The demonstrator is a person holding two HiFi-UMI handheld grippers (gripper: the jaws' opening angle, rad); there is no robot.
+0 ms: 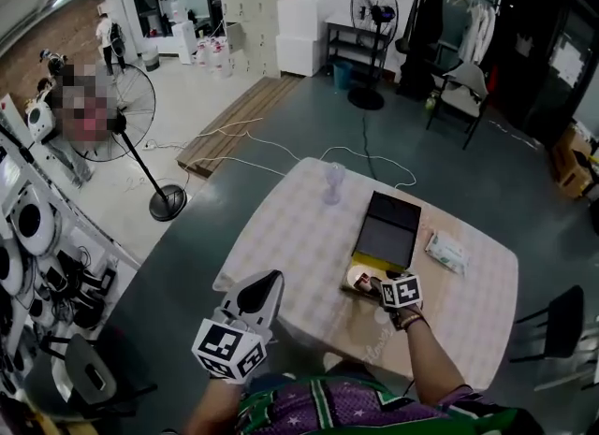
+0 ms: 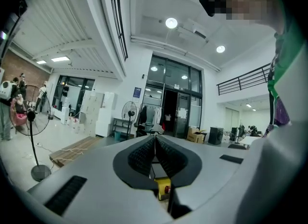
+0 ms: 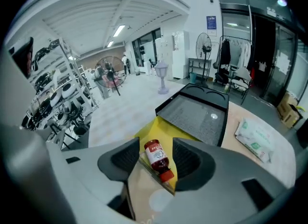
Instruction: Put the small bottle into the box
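The small bottle (image 3: 157, 159), red with a white label and a red cap, lies on its side in the yellow box (image 3: 155, 132), against the box's near wall. My right gripper (image 3: 157, 156) is open and straddles the bottle, with a gap on each side between pad and bottle. The box's black lid (image 3: 197, 112) lies open behind it. In the head view the right gripper (image 1: 373, 285) hovers at the near end of the box (image 1: 371, 261). My left gripper (image 1: 255, 295) is held off the table's left edge, shut with nothing between its pads.
The table (image 1: 290, 232) has a checked cloth. A clear glass (image 1: 333, 181) stands at its far side and a white wipes packet (image 1: 446, 252) lies right of the lid. A white round disc (image 3: 159, 201) lies in front of the box. A black chair (image 1: 554, 326) stands at the right.
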